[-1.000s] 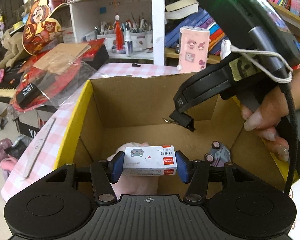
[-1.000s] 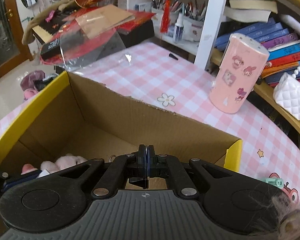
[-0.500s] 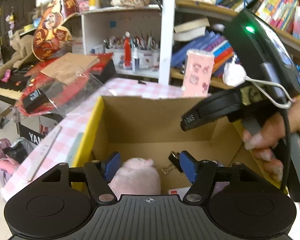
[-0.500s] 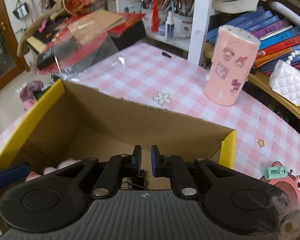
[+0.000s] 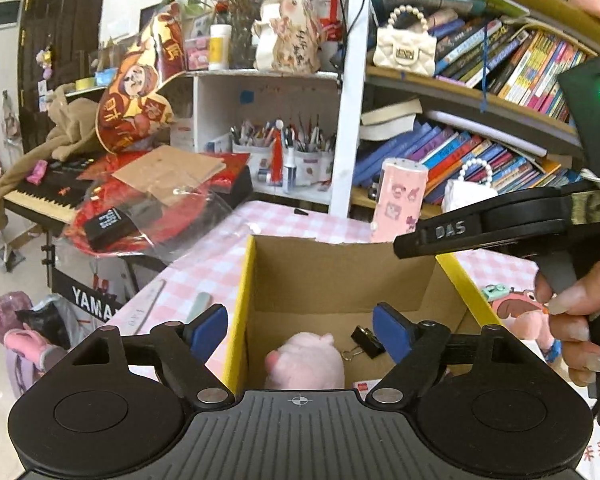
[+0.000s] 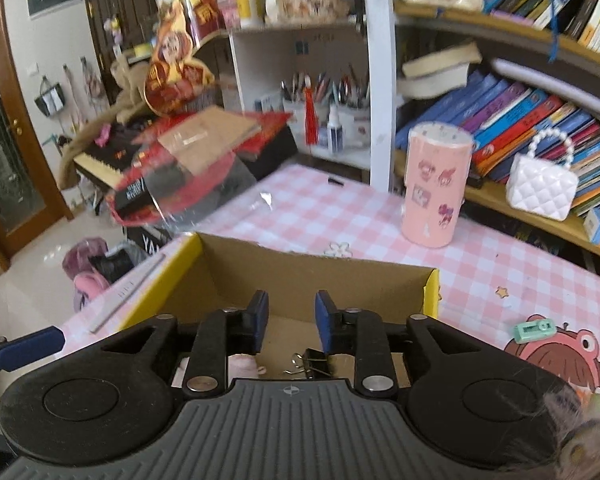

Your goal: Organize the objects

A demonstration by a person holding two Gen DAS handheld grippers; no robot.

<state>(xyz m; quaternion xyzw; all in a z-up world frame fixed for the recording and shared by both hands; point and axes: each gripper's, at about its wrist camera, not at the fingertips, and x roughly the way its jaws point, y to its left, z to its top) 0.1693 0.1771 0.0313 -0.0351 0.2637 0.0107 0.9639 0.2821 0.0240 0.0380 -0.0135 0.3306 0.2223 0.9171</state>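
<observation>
An open cardboard box [image 5: 332, 272] [image 6: 300, 276] with yellow edges stands on the pink checked table. Inside it lie a pink plush toy [image 5: 306, 360] [image 6: 242, 362], a black binder clip [image 5: 366, 342] [image 6: 312, 362] and a small white box [image 5: 366, 386], of which only a corner shows. My left gripper [image 5: 300, 330] hovers above the box's near left side. Its jaws are opening wide with nothing between them. My right gripper [image 6: 291, 318] hangs over the box above the clip, its jaws also opening and empty. A hand [image 5: 572, 312] holds it at the right of the left wrist view.
A pink cylinder with stickers [image 6: 434, 188] [image 5: 400, 200] stands on the table behind the box. A ruler [image 6: 128, 294] lies left of the box and a small mint-green item [image 6: 534, 330] to its right. Bookshelves [image 6: 520, 112] and a cluttered keyboard stand [image 5: 60, 192] surround the table.
The left gripper let go of the small white box into the carton, opened and rose. The right gripper let go of the binder clip, opened and lifted away.
</observation>
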